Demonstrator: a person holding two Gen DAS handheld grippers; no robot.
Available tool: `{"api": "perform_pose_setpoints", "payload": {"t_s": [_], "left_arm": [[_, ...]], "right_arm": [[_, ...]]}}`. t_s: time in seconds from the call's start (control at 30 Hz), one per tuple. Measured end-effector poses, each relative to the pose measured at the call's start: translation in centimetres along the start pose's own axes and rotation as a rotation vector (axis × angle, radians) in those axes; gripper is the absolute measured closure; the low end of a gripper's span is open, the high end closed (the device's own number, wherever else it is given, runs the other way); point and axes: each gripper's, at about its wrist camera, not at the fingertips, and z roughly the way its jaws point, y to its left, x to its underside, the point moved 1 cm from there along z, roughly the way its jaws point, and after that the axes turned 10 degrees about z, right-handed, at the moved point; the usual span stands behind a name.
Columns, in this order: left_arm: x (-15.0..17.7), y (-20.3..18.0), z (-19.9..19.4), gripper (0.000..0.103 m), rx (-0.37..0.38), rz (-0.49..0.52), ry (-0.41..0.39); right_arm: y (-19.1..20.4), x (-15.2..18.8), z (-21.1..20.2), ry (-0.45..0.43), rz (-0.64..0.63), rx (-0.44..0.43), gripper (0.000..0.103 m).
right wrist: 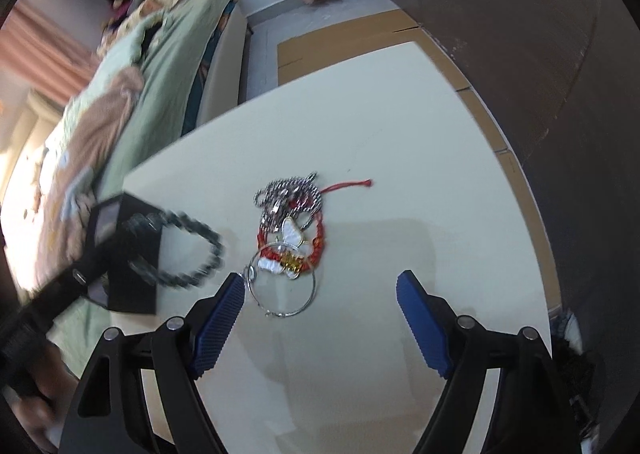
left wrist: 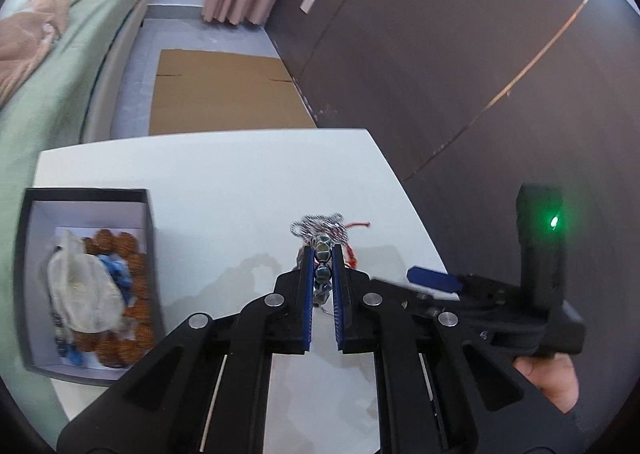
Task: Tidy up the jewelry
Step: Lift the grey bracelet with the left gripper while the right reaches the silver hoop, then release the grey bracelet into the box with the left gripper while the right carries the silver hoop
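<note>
Left tool (left wrist: 323,254) pinched narrow on dark glossy bead bracelet (left wrist: 322,269), beads stacked between the blue ribbed pads (left wrist: 308,286). Best handling: keep the pinch firm, lift clear of the pile so nothing drags, swing left over the open black box with white lining (left wrist: 149,238), release low inside. Box already crowded with brown beads, crumpled white cloth, blue bits; aim for a free corner.

Right tool (right wrist: 320,284) spread wide, holding nothing, hanging over thin silver wire bangle (right wrist: 282,282) on white desk (right wrist: 400,134). Just beyond: white butterfly pendant (right wrist: 291,235), red braided cord bracelet (right wrist: 320,240), silver ball chain (right wrist: 284,190), all tangled. Likely next pick the bangle; grip the rim, not the tangle.

Left wrist view: grip on beads and box contents clear, pile mostly hidden behind the tool. Right wrist view: pile laid out plainly, bracelet loop dangling blurred at left against the box, box interior unseen. Farther off: green-sheeted bed (right wrist: 160,66), flattened cardboard on floor (left wrist: 224,94).
</note>
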Motion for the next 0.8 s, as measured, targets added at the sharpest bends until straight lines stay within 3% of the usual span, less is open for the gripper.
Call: {"api": "perform_pose_setpoints", "payload": {"t_s": [0.13, 0.4, 0.5, 0.57, 0.8], "left_arm": [[-0.5, 1.3, -0.8, 0.094, -0.010, -0.028, -0.023], [-1.1, 3.4, -2.7, 0.094, -0.034, -0.063, -0.069], [-1.1, 3.9, -3.2, 0.094, -0.042, -0.073, -0.081], [-1.1, 4.3, -3.6, 0.094, -0.045, -0.078, -0.088], [-0.8, 4.7, -4.6, 0.094, -0.052, -0.083, -0.103]], "right_arm": [[1.7, 0.5, 0.7, -0.003, -0.080, 0.030, 0.015], [4.6, 0.9, 3.6, 0.013, -0.183, 0.133, 0.016], [5.3, 1.2, 4.2, -0.002, -0.230, 0.207, 0.030], [5.6, 1.4, 4.0, -0.010, -0.241, 0.212, 0.054], [4.0, 0.8, 1.7, -0.010, -0.140, 0.071, 0.054]]}}
